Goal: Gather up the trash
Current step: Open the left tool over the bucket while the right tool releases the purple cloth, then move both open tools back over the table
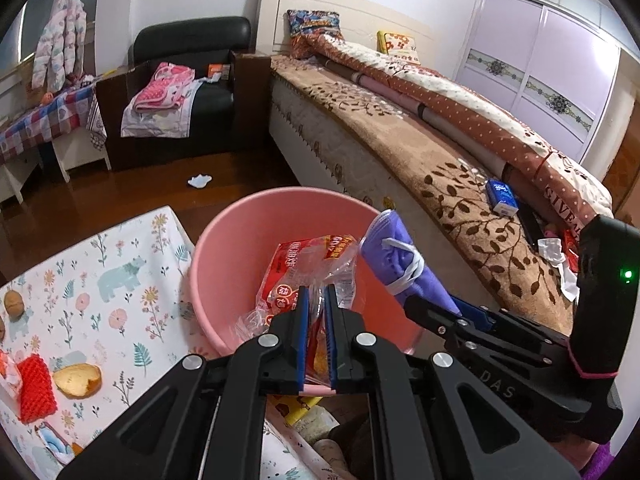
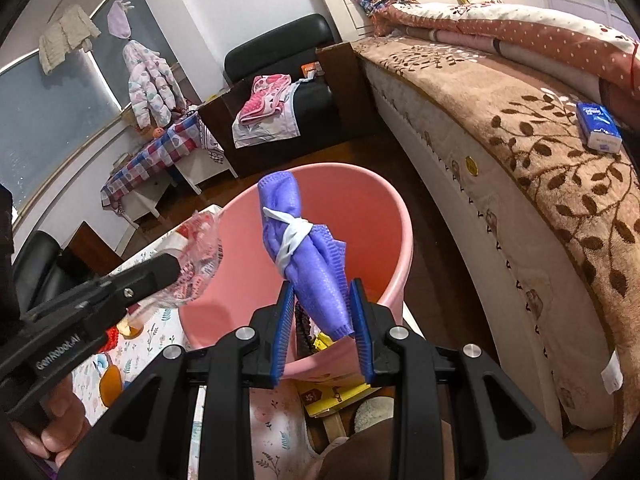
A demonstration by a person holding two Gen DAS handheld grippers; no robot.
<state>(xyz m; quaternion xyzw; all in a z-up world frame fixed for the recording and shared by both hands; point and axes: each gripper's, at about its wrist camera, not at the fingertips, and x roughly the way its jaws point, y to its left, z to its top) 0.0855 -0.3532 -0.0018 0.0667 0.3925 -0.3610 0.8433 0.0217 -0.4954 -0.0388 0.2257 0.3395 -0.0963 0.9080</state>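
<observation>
Hovering over the mouth of a pink bin (image 1: 224, 240), both grippers carry trash. The left gripper (image 1: 316, 312) is clamped on a crumpled clear plastic wrapper (image 1: 304, 272) with red print, its blue pads pressed close together on the film, and the wrapper hangs above the bin's inside. In the right wrist view the same wrapper (image 2: 200, 256) shows at the tip of the left gripper (image 2: 168, 268), over the bin's near rim (image 2: 400, 240).

The right gripper (image 2: 320, 308) has a purple face mask (image 2: 304, 248) between its fingers, rolled up and tied round with its own white ear loops. The jaws stand a little apart, and the mask's lower end sits between the blue pads; whether both pads actually press on it cannot be told. The mask rises upright over the bin opening. From the left wrist view the mask (image 1: 396, 256) sits at the bin's right rim, with the right gripper (image 1: 432, 308) reaching in from the right.

The bin stands on the floor between a desk covered with a floral cloth (image 1: 100, 280) and a bed (image 1: 420, 160). On the desk lie a red mesh piece (image 1: 36, 388), a bit of bread (image 1: 78, 380) and a walnut (image 1: 16, 302). A blue tissue pack (image 2: 598, 126) lies on the bed.
</observation>
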